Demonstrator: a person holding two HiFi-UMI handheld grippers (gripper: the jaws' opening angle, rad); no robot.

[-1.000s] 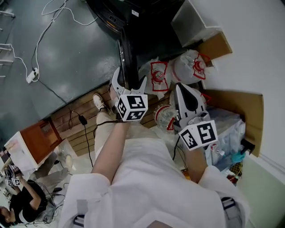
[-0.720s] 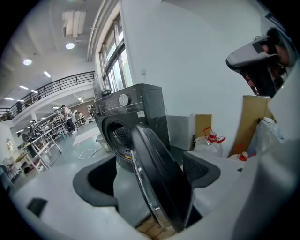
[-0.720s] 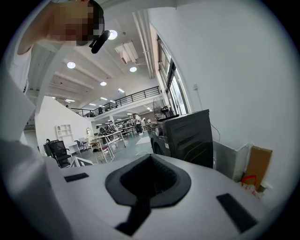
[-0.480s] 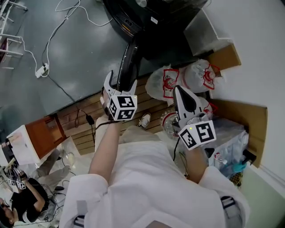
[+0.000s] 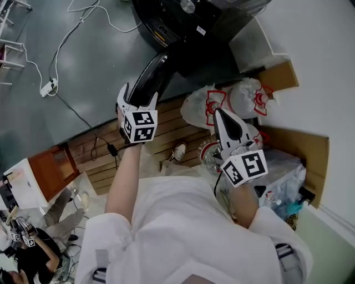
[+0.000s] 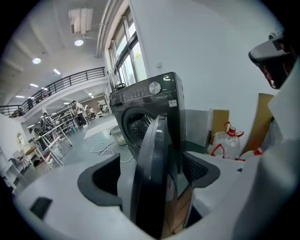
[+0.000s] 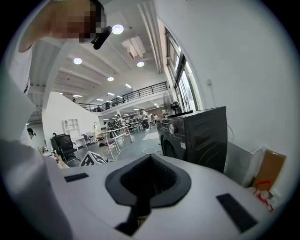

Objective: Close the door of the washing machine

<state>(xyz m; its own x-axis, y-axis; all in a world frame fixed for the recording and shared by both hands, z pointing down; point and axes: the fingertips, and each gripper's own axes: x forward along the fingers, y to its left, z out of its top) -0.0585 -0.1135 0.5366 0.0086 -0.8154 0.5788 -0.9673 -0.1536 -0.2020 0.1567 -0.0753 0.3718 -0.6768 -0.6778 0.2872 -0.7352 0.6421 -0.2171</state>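
- Floor (image 5: 83, 50) in dark grey is seen ahead and to the left of the left gripper (image 5: 140, 95), and a white wall (image 5: 321, 50) is seen to the right of the right gripper (image 5: 221, 115).
- Black front-loading washing machine (image 5: 183, 25) is placed just ahead of the left gripper. In the right gripper view the washing machine (image 7: 201, 136) is shown ahead and to the right of the tips.
- Round door (image 5: 151, 75) of the machine is seen partly open. It is turned edge-on to the left gripper, with its free edge reaching back between that gripper's jaws.
- In the left gripper view the jaws of the left gripper (image 6: 150, 176) are spread wide apart. The door (image 6: 152, 154) is seen upright between them. A gap is visible at the left pad, while contact at the right pad cannot be judged.
- Slatted wooden platform (image 5: 166, 130) is laid beneath both grippers.
- Brown cardboard (image 5: 299, 138) is propped against the wall, to the right of the right gripper.
- Clear plastic jugs (image 5: 244, 97) with red handles are grouped just ahead of the right gripper.
- In its own view the jaws of the right gripper (image 7: 149, 161) are pressed together with nothing between them. This gripper is positioned to the right of the left one, apart from the door.
- Marker cube (image 5: 138, 126) is carried at the rear of the left gripper.
- White power strip (image 5: 54, 85) with a white cable (image 5: 83, 11) is laid on the floor, well to the left of the left gripper.
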